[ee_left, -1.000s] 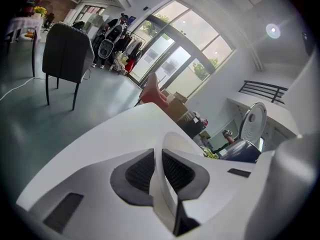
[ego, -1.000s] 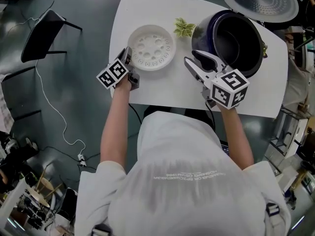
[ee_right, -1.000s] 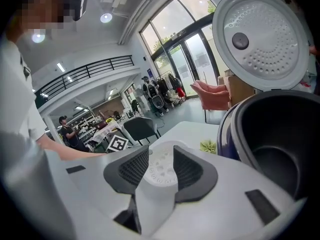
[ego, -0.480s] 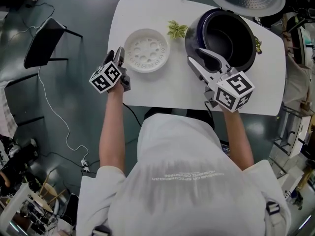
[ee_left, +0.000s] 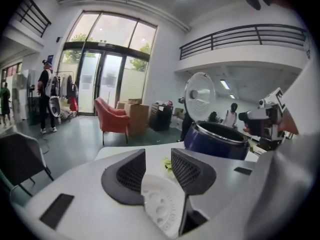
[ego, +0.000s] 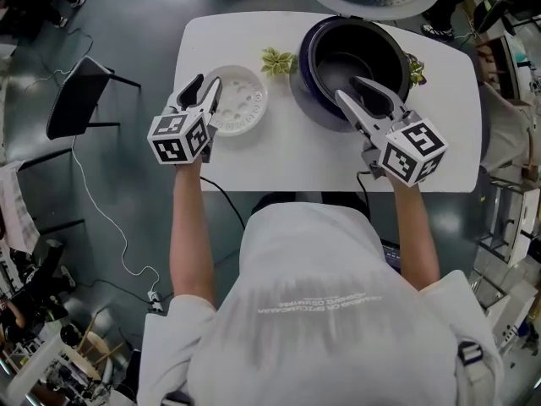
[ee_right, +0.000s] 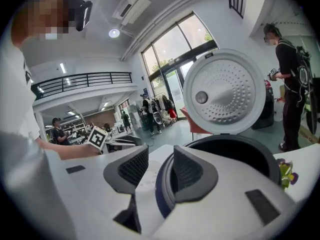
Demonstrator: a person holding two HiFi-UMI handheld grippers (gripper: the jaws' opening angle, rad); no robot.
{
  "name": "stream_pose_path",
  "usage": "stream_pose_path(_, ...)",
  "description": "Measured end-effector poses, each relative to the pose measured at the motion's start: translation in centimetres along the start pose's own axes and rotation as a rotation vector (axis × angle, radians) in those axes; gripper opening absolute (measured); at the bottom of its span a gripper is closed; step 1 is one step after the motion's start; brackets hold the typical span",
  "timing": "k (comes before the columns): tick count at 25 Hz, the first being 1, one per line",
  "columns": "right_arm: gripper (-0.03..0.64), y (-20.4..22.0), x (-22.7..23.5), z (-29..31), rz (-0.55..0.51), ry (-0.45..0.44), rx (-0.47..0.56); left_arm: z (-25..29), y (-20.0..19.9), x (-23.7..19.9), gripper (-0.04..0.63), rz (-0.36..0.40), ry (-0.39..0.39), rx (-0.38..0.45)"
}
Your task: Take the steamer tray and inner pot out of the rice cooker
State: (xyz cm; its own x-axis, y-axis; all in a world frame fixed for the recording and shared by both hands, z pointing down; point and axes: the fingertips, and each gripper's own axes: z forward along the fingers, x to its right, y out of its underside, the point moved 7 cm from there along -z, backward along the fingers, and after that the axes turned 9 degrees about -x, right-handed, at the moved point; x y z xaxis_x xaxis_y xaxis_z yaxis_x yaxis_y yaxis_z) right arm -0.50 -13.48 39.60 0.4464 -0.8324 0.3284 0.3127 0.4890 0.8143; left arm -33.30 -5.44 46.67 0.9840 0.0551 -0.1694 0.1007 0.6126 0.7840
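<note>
Now freed, the tray [ego: 239,100] lies on the tabletop [ego: 287,155] left of the cooker [ego: 306,66]; the left gripper [ego: 205,85] lifts off it, empty fingers closing, while the right gripper [ego: 351,89], fingers apart, nears the cooker's rim for the pot [ego: 342,64] inside.

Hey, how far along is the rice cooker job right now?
Done: the steamer tray sits on the table. In hand: nothing; the left gripper, jaws closing, is empty, the right gripper open at the cooker rim. Left: the inner pot is inside.
</note>
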Motion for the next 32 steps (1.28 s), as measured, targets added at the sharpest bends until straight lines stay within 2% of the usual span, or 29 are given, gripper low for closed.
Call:
stream_pose_path(4,0.155,-1.3,2.1,-2.9,-0.019,0.049,0.027,0.6,-2.9,3.9,0.148,0.046,0.087,0.008)
stream_pose_path(11,0.155,-2.4,7.6,-7.3,0.009,0.148,0.071,3.9,-7.8,10.8,0.13,0.215,0.237,-0.004)
stream_pose_path(20,0.155,-1.1,11.3,-9.2,0.069,0.197,0.064,7.1,-9.0,16.2,0.13,0.307,0.324,-0.07)
stream_pose_path(26,0.155,0.4,13.7,-9.3,0.138,0.174,0.041,8.9,-8.9,17.9,0.132,0.308,0.283,-0.142)
stream_pose_path(32,0.155,1.9,15.7,-7.5,0.182,0.137,-0.013,10.4,-8.9,17.4,0.173,0.244,0.227,-0.18)
